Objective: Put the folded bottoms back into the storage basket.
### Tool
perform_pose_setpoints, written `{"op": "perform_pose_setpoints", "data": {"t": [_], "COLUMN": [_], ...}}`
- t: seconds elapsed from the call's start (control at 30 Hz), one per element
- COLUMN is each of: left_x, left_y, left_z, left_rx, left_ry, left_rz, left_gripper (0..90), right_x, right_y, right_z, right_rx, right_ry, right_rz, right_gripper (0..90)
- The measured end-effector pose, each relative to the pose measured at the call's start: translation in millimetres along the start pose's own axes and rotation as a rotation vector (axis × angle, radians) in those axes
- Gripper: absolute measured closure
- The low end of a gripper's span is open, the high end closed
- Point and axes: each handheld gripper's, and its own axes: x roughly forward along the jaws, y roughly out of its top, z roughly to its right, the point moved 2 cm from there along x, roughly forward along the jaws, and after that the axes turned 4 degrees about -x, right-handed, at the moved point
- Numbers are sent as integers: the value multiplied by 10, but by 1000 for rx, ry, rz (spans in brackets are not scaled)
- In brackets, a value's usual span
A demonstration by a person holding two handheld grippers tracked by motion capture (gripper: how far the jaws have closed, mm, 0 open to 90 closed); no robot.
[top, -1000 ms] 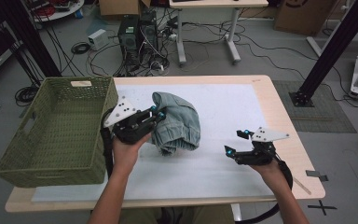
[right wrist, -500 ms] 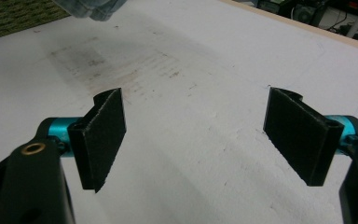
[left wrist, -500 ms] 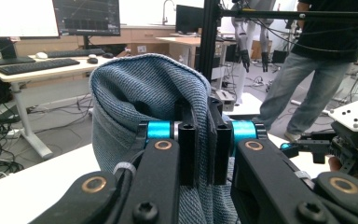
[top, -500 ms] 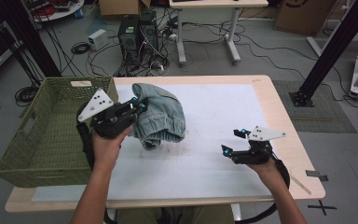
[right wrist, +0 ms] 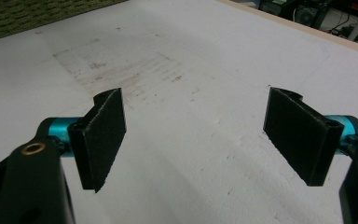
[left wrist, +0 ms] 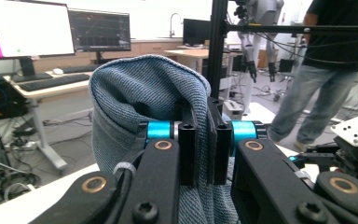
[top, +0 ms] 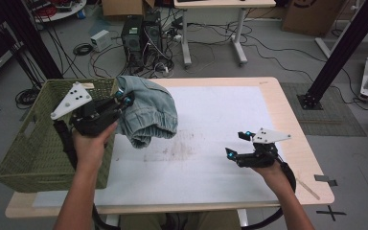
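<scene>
- While the desk [top: 230, 110] spreads across the middle of the high view under its white sheet, the work in hand reads as a transfer: a garment is off the surface and headed for the container at the left of the frame.
- Next in size, the green woven basket [top: 33, 143] sits at the left of the frame on the desk's left end, open side up, with nothing visible inside.
- Just right of the basket's near corner, the folded blue denim garment [top: 148, 112] hangs in the air at the upper left of the frame, clear of the sheet, its lower fold drooping.
- Holding it, the left claw [top: 124, 100] is clamped narrow on a fold of the cloth; in the left gripper view the denim [left wrist: 144, 93] bulges up around the pinched pads.
- Smallest, the right claw [top: 237, 143] waits at the lower right of the frame, just above the bare sheet; in the right gripper view its pads [right wrist: 105, 135] stand wide apart with nothing between them.
- Judging from this, the next move calls for carrying the garment leftwards over the basket's rim, lowering it inside, and only then loosening the grip.
</scene>
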Motion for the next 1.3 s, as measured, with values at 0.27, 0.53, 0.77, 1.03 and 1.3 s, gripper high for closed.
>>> {"op": "perform_pose_setpoints", "data": {"t": [0.27, 0.53, 0.77, 1.03, 1.3], "left_x": [-223, -511, -735, -903, -1084], "left_y": [154, 263, 314, 313, 284], "left_z": [-115, -261, -366, -476, -601], "left_rx": [9, 6, 4, -2, -21], "left_ry": [22, 68, 101, 136, 178], "left_rz": [24, 63, 83, 84, 97], "left_gripper": [855, 855, 855, 855, 855], "right_x": [8, 16, 35, 59, 77], "right_y": [36, 61, 73, 82, 91], "right_z": [-18, -13, -28, -47, -50], "right_rx": [-10, -13, -14, -13, -14], "right_ry": [4, 4, 6, 11, 11], "right_rz": [1, -2, 0, -5, -8], "right_gripper": [213, 213, 213, 214, 213]}}
